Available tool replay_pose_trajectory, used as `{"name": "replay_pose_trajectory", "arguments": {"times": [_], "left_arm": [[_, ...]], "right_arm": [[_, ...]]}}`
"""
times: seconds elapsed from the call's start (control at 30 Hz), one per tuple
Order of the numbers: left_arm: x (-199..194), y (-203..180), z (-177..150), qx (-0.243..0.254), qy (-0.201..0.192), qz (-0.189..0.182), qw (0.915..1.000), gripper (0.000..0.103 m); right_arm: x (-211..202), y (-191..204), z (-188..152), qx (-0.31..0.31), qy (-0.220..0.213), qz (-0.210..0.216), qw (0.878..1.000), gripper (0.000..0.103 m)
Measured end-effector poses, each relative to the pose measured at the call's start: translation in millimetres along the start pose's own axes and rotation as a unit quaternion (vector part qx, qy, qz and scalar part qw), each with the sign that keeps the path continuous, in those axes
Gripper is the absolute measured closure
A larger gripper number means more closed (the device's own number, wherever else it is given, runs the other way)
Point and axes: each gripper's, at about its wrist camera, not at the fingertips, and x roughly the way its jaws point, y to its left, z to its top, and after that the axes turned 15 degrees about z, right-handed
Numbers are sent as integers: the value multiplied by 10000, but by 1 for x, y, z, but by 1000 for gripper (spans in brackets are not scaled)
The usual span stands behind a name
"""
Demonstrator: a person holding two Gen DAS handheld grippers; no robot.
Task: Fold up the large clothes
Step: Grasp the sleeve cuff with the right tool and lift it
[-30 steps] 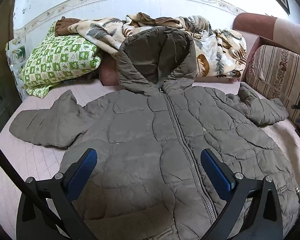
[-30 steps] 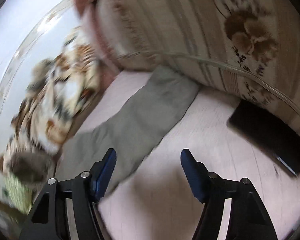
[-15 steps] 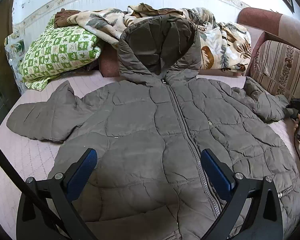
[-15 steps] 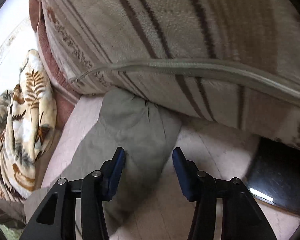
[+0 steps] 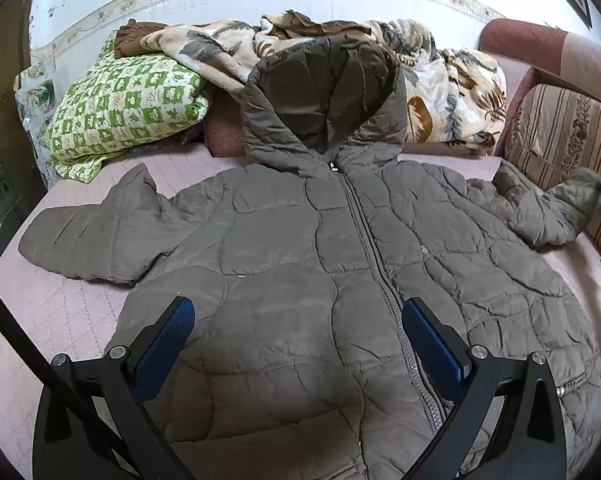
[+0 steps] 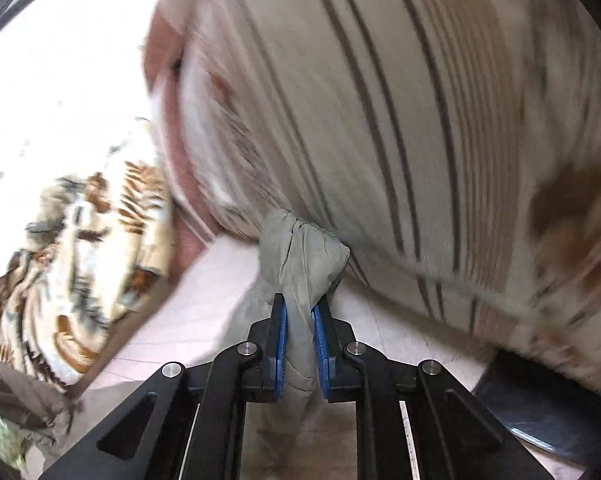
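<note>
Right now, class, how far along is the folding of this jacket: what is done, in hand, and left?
Done: the jacket lies spread flat and zipped on the bed. In hand: the right gripper, jaws just closed, pinches the cuff by the striped cushion. Left: no fold yet; the other sleeve lies out, the left gripper open above the hem.

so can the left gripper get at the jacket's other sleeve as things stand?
Probably yes: the left gripper hangs open over the jacket, and the free sleeve lies flat and uncovered on the bed, nothing between.
</note>
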Motion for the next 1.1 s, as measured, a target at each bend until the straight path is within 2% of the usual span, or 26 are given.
{"name": "replay_pose_trajectory", "arguments": {"times": [0.13, 0.3, 0.4, 0.5, 0.6, 0.7, 0.87, 1.03, 1.1], "left_arm": [[-9, 5, 3, -40, -114, 44, 9999, 0], [-17, 21, 4, -207, -169, 73, 9996, 0], [-22, 34, 5, -320, -219, 127, 9992, 0], [-24, 50, 5, -424, -219, 200, 9987, 0], [-23, 69, 3, -573, -139, 261, 9979, 0], [-22, 88, 1, -741, -83, 323, 9967, 0], [-23, 116, -5, -1018, -35, 394, 9940, 0], [-19, 132, -8, -1211, 99, 432, 9917, 0], [-16, 136, -8, -1257, 148, 441, 9910, 0]], "right_arm": [[-45, 55, 27, -484, -278, 353, 9978, 89], [-104, 142, 46, -1140, -517, 958, 9875, 89], [-132, 197, 43, -1458, -491, 1391, 9782, 89], [-149, 254, 24, -1825, -294, 1788, 9664, 89], [-155, 305, -9, -2061, -9, 2191, 9537, 89], [-153, 355, -57, -2323, 373, 2562, 9376, 89], [-140, 412, -150, -2848, 1036, 2876, 9085, 90], [-107, 439, -247, -3162, 1785, 2999, 8822, 90], [-82, 445, -295, -3205, 2244, 2928, 8724, 90]]}}
